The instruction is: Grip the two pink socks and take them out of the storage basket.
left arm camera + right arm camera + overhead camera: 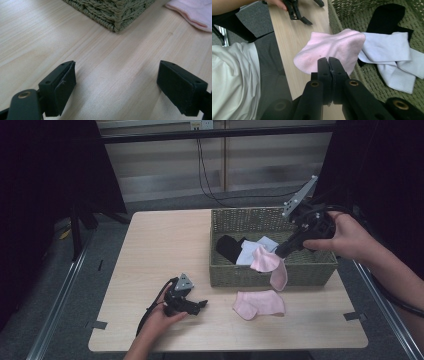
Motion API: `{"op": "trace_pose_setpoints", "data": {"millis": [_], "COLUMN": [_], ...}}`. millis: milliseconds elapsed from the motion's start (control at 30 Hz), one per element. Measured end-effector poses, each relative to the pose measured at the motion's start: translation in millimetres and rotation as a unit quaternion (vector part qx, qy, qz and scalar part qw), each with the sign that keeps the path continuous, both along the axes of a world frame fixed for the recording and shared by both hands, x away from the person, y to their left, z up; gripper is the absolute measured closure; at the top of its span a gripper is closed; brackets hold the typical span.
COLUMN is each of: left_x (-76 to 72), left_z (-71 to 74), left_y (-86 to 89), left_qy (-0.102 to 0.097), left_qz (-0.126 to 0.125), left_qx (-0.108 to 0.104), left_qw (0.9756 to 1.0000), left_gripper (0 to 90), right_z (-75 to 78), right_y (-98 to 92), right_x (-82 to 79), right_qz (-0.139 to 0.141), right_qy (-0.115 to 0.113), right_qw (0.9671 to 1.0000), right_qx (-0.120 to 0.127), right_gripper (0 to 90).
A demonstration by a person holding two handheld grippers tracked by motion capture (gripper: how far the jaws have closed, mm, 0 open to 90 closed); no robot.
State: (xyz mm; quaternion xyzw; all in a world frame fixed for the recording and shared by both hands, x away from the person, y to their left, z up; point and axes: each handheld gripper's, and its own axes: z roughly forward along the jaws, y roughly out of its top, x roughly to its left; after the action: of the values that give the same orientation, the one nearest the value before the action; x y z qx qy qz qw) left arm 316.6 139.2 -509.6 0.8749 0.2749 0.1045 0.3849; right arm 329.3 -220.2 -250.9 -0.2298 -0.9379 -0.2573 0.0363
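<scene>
Partly draped over the basket (225,275) rim, the pink sock (267,262) hides the right gripper's (328,60) clamped jaws' tips.

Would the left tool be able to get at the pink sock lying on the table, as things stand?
Probably yes: the left tool is open, and bare table separates it from the pink sock.

A pale wooden desk (165,240) is seen, on which a woven basket (250,275) stands; a pink sock (258,303) is laid flat just before it.
</scene>
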Motion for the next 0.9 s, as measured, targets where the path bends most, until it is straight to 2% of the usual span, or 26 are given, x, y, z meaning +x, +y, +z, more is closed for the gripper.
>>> {"op": "trace_pose_setpoints", "data": {"millis": [167,267,433,633,900], "left_x": [0.0,0.0,0.0,-0.2,0.3], "left_z": [0.0,0.0,0.0,-0.1,0.5], "left_y": [0.0,0.0,0.0,-0.1,0.6], "left_qy": [0.000,0.000,0.000,0.001,0.000], "left_qz": [0.000,0.000,0.000,0.001,-0.003], "left_qx": [0.000,0.000,0.000,-0.001,0.005], "left_qw": [1.0000,1.0000,1.0000,1.0000,1.0000], "left_gripper": [15.2,15.2,15.2,15.2,15.2], "right_z": [-11.4,-20.5,-29.3,-35.6,-43.5], "right_y": [8.4,15.3,21.8,20.6,13.4], "right_x": [-4.0,-4.8,-3.6,-3.0,-6.0], "right_qz": [0.012,0.017,0.022,0.025,0.010], "right_qy": [0.009,0.017,0.011,-0.001,-0.013], "right_qw": [0.9999,0.9996,0.9997,0.9997,0.9999], "right_qx": [0.008,0.012,0.008,0.002,-0.001], "right_gripper": [87.4,78.5,71.2,64.6,57.7]}}
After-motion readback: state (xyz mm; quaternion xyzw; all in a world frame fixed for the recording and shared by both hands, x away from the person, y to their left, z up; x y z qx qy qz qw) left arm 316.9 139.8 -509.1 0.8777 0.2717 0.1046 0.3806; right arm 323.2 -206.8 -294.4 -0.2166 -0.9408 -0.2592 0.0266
